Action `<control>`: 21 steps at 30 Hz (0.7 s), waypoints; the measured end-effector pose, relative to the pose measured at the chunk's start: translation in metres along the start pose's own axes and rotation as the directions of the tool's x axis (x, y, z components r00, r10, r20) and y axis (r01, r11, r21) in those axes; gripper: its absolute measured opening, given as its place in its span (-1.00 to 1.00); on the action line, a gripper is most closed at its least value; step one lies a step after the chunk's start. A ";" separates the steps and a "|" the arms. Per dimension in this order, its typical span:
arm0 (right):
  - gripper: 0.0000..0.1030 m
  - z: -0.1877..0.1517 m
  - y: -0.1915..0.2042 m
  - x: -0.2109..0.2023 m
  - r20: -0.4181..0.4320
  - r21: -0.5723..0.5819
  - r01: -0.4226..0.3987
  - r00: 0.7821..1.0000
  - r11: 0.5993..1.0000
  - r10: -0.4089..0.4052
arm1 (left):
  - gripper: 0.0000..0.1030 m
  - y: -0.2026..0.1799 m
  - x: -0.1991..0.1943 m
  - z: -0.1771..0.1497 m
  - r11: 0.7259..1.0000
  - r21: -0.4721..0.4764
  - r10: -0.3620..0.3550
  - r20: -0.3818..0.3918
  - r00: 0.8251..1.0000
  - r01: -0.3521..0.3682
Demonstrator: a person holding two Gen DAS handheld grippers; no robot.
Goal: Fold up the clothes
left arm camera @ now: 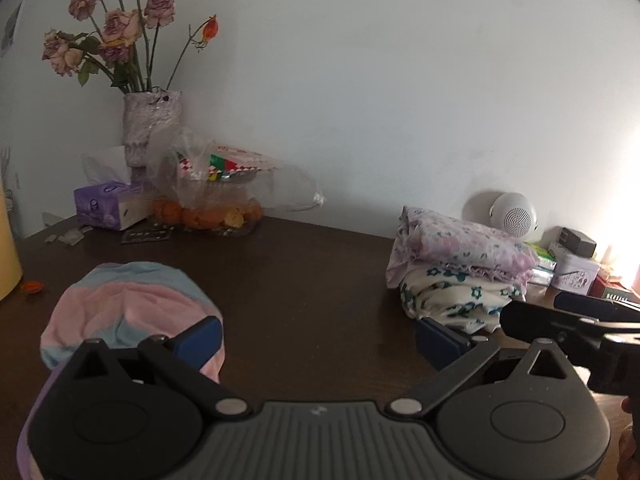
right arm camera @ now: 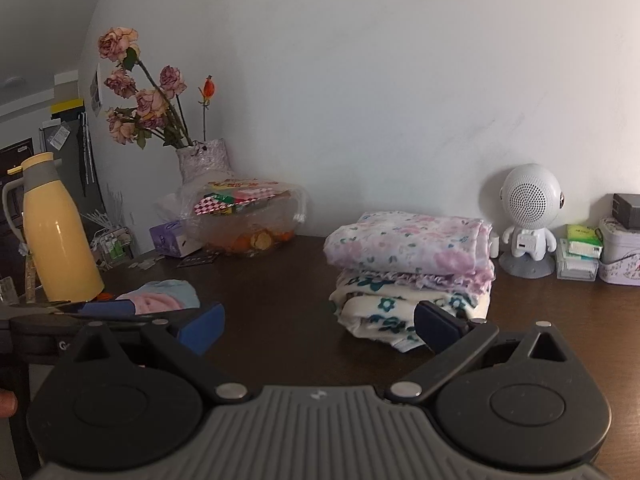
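A pink and light-blue striped garment lies loose on the dark table at the left, partly under my left gripper's left finger; it also shows in the right wrist view. A stack of folded floral clothes sits at the right, also in the right wrist view. My left gripper is open and empty above the table. My right gripper is open and empty, its right finger just in front of the stack. The right gripper's side shows at the left wrist view's right edge.
A vase of dried roses, a purple tissue box and a plastic bag with oranges stand at the back left. A yellow flask is far left. A white robot speaker and tins stand at the back right. Dark table.
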State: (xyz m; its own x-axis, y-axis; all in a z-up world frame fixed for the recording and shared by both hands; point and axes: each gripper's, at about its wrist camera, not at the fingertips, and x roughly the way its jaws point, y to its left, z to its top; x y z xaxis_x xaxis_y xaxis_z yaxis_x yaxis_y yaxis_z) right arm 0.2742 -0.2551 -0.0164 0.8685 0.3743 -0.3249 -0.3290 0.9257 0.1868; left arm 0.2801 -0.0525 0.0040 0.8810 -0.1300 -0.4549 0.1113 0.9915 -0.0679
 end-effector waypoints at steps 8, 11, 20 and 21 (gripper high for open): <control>0.99 -0.024 0.027 -0.042 -0.039 0.007 -0.028 0.999 1.000 0.028 | 1.00 0.013 -0.056 -0.039 0.992 -0.038 0.120 -0.050 0.991 -0.122; 0.99 -0.034 0.041 -0.062 -0.051 -0.002 -0.029 0.998 1.000 0.028 | 1.00 0.019 -0.083 -0.053 0.987 -0.069 0.145 -0.053 0.988 -0.148; 0.99 -0.063 0.074 -0.119 -0.092 -0.022 -0.072 0.993 0.997 0.070 | 1.00 0.027 -0.160 -0.091 0.967 -0.106 0.224 -0.071 0.972 -0.230; 0.99 -0.065 0.077 -0.124 -0.094 -0.022 -0.076 0.993 0.997 0.074 | 1.00 0.027 -0.168 -0.095 0.966 -0.103 0.232 -0.074 0.970 -0.239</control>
State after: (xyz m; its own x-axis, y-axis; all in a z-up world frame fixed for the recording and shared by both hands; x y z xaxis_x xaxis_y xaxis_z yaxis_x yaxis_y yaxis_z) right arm 0.1170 -0.2265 -0.0218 0.8033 0.4452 -0.3957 -0.4023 0.8954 0.1908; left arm 0.0917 -0.0048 -0.0058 0.8463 0.1036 -0.5226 -0.1506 0.9874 -0.0481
